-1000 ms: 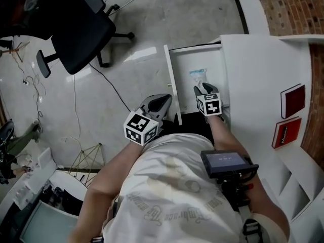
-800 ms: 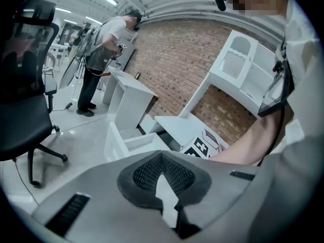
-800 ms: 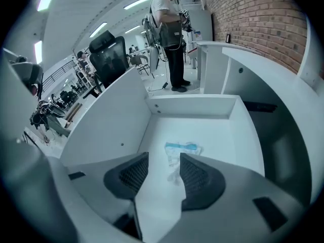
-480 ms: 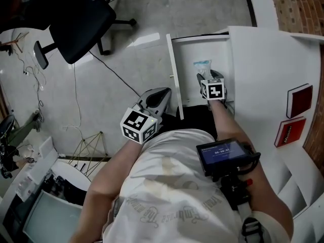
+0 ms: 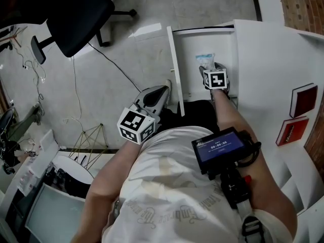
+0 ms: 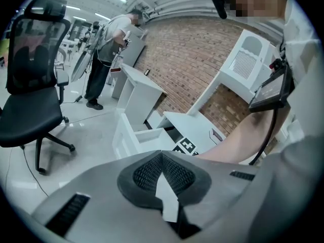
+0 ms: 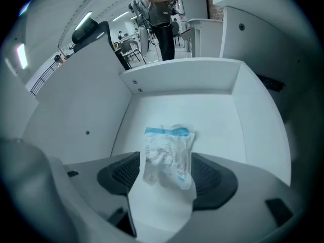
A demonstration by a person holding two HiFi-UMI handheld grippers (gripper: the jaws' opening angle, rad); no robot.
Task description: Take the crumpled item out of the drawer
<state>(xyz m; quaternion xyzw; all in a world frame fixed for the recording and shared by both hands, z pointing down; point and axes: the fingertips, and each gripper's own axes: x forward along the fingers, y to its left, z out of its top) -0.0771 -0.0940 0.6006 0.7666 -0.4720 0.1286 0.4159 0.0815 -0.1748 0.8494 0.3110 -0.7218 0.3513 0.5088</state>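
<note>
- The drawer (image 5: 188, 54) is seen pulled out from under the white desk (image 5: 263, 75), so its floor can be reached from above.
- The crumpled item (image 7: 168, 153), a clear packet with 1 blue strip, is lying on the drawer floor, apart from the walls.
- The right gripper (image 5: 209, 68) is reached down into the drawer. Its 2 jaws are being opened wide, 1 on each side of the packet, and no pad is seen pressing on it. This placement is judged to be a straddle made ready for a grasp.
- The left gripper (image 5: 164, 89) is held outside the drawer, beside its front panel. Its jaws are closed together on nothing, and it is probably parked there to stay clear.
- The packet is not yet lifted, so the removal is judged as only just being set up.
</note>
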